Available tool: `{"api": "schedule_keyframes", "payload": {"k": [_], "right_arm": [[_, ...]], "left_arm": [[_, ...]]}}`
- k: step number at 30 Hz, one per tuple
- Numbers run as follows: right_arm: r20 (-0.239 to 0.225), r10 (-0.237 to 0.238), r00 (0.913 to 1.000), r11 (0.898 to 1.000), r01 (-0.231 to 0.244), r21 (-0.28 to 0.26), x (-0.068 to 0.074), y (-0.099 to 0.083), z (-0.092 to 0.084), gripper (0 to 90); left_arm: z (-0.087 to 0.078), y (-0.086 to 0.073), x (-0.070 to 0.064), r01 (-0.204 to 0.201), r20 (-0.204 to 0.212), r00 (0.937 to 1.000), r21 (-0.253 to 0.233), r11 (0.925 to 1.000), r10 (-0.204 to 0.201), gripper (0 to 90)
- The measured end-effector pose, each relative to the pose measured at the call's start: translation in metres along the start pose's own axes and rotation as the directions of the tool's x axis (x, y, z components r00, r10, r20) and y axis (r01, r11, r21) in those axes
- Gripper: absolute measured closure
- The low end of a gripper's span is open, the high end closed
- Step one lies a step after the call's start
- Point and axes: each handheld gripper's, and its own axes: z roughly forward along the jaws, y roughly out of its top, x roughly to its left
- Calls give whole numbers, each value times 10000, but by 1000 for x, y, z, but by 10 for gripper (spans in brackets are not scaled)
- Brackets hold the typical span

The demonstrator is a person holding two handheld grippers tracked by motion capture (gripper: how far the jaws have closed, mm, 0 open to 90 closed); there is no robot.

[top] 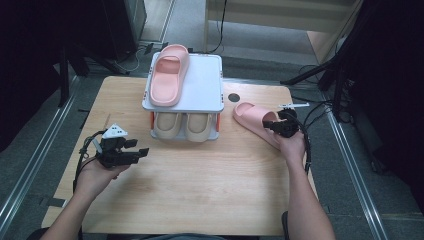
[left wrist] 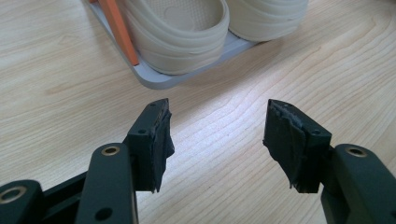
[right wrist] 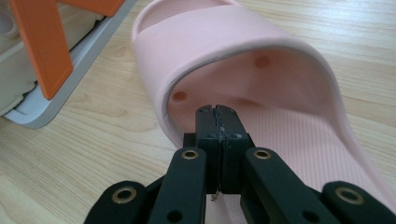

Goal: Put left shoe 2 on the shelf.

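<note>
Holding my right gripper (right wrist: 218, 112) closed, I have its jaws pressed flat together at the edge of the pink slipper (right wrist: 261, 60) lying on the wooden table (top: 200, 190), just right of the shoe rack (top: 200, 82). In the right gripper view the tips sit at the slipper's rim, under the arch of its strap; I cannot tell whether a thin lip of that rim is pinched between the pads or whether they have shut on nothing. That is my main worry: if the bite is only on the soft edge, the foam could peel out as I lift, and the slipper would drop back onto the table or tip against the rack's orange post (right wrist: 44, 42).

My left gripper (top: 131, 150) hangs over the table's left side with its jaws wide apart and nothing between them, pointing towards the beige slippers (left wrist: 196, 32) on the rack's lower shelf. It is well apart from the pink slipper, so it cannot steady a slipping load.

Farther off, the matching pink slipper (top: 169, 75) lies on the top shelf, filling its left half and overhanging the far edge. Carrying mine up there with a weak grip, I could knock that one or nudge the light rack.
</note>
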Motion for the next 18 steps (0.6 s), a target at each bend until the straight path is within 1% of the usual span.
{"api": "schedule_keyframes", "payload": {"k": [3, 6, 9, 13, 14, 18], "right_arm": [[-53, -162, 9999, 9998, 162, 74, 4, 1, 2, 894], [-156, -222, 9996, 9996, 225, 154, 9, 2, 4, 893], [-198, -306, 9993, 9994, 310, 182, 13, 3, 6, 891], [-225, -317, 9992, 9992, 323, 242, 17, 4, 8, 891], [-266, -313, 9992, 9991, 320, 262, 21, 5, 9, 891], [-333, -354, 9988, 9990, 363, 266, 25, 6, 11, 891]], "left_arm": [[0, 0, 0, 4, 2, 10000, 5, 10000, -4, 411], [0, 0, 0, -5, 13, 10000, 17, 10000, 5, 411], [1, 0, 0, 102, 59, 9999, 114, 9999, -103, 411], [1, 0, 0, 114, 53, 9999, 141, 9998, -114, 413], [1, 0, 0, 78, 61, 10000, 185, 9998, -79, 412], [2, 0, -1, 37, 41, 10000, 218, 9998, -38, 412]]}}
